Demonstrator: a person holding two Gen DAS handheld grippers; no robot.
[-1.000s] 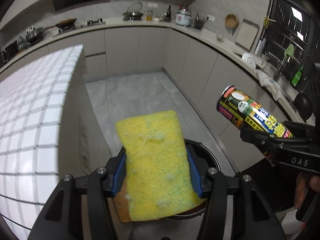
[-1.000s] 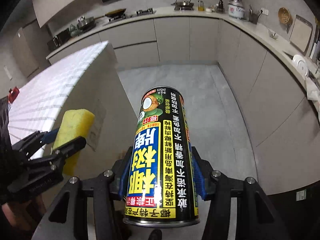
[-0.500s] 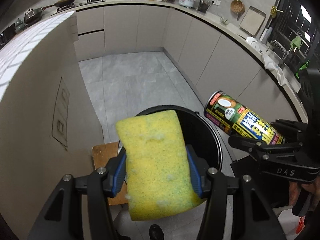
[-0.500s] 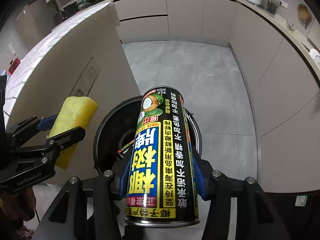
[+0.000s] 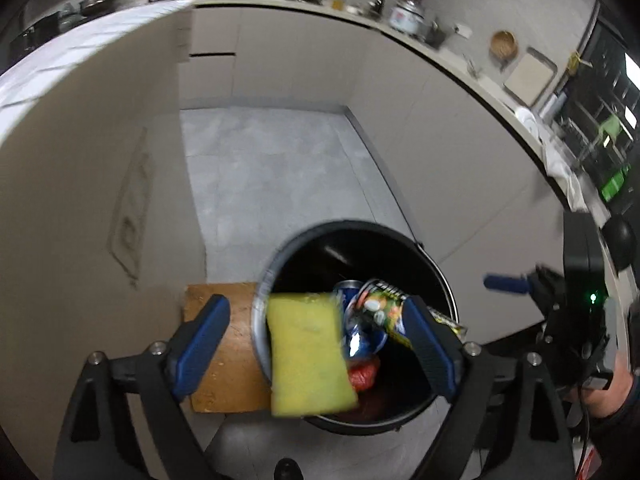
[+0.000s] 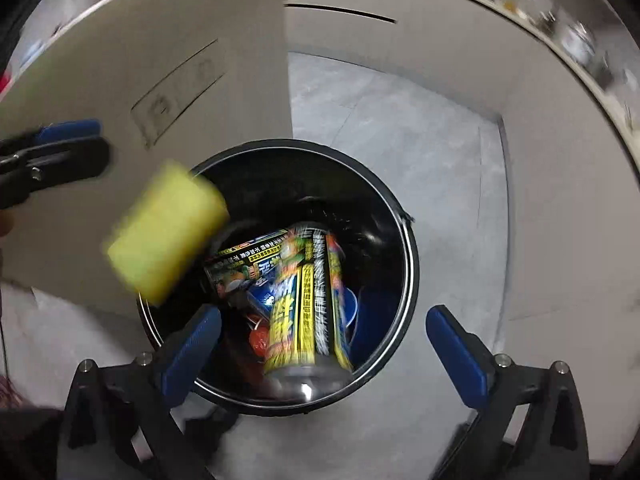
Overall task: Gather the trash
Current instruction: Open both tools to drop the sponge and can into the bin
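A black round bin (image 5: 438,276) (image 6: 404,240) stands on the floor below both grippers. My left gripper (image 5: 320,340) is opening, its blue pads clear of the yellow sponge (image 5: 308,352) (image 6: 164,232), which is loose in the air, blurred, at the bin's rim. My right gripper (image 6: 324,344) is opening wide; the black and yellow can (image 6: 308,304) (image 5: 380,306) is free of its pads, inside the bin's mouth. The left gripper (image 6: 52,152) shows at the left edge of the right wrist view. Other cans and red trash (image 5: 362,374) lie in the bin.
A brown board (image 5: 224,344) lies on the floor left of the bin. A beige island wall (image 5: 80,220) rises on the left and grey cabinets (image 5: 440,140) curve along the right. Grey floor tiles (image 5: 272,172) stretch beyond the bin.
Both grippers sank toward the bin and their jaws went from shut to wide apart. The sponge and the can left the pads and are dropping into the bin.
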